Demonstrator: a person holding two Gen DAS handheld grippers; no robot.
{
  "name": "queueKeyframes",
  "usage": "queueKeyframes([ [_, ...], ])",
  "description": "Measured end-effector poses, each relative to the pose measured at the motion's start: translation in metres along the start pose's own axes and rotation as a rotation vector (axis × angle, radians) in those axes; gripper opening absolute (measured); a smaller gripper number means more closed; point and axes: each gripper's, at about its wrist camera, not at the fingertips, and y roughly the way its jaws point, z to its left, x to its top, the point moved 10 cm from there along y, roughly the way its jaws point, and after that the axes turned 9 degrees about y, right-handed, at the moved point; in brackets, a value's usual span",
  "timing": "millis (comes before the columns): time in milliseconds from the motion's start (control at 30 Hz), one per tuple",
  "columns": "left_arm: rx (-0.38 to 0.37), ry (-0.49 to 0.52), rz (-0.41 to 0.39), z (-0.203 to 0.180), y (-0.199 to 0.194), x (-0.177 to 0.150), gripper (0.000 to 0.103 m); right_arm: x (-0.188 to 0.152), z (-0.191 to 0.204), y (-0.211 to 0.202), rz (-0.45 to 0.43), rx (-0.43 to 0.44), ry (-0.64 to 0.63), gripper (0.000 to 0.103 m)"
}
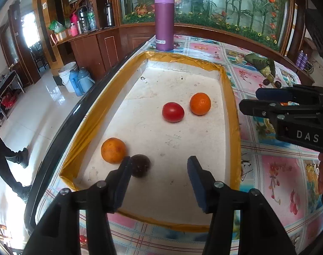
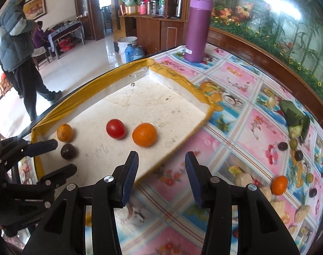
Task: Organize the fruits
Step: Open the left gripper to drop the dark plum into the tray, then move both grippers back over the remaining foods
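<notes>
A white tray with a yellow taped rim (image 1: 233, 106) (image 2: 174, 75) holds an orange (image 1: 200, 103) (image 2: 144, 135), a red tomato (image 1: 173, 112) (image 2: 115, 128), a second orange (image 1: 113, 150) (image 2: 64, 132) and a dark plum (image 1: 141, 165) (image 2: 68, 151). My left gripper (image 1: 159, 165) (image 2: 63, 155) hangs open over the tray's near end. The plum lies just inside its left finger, and the pads do not press on it. My right gripper (image 2: 161, 159) (image 1: 251, 100) is open with nothing in it, above the tray's edge and the tablecloth.
A tall purple bottle (image 2: 196, 29) (image 1: 164, 21) stands behind the tray. To the right on the patterned cloth lie a small orange (image 2: 279, 184), several dark and green small fruits (image 2: 298, 155) and a leaf-wrapped bundle (image 2: 297, 121). A person (image 2: 17, 48) stands on the floor past the table's left edge.
</notes>
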Motion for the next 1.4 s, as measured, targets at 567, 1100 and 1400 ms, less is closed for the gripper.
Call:
queueKeyframes([
  [567, -0.084, 0.128, -0.072, -0.107, -0.026, 0.028, 0.070, -0.086, -0.107, -0.081, -0.022, -0.114, 0.168, 0.054],
  [1100, -0.142, 0.210, -0.020, -0.202, -0.006, 0.050, 0.080, -0.144, -0.232, -0.127, -0.031, -0.222, 0.362, 0.056],
  [1400, -0.210, 0.215, 0.040, -0.234, 0.018, 0.051, 0.080, -0.112, -0.247, -0.094, -0.038, -0.186, 0.338, 0.056],
])
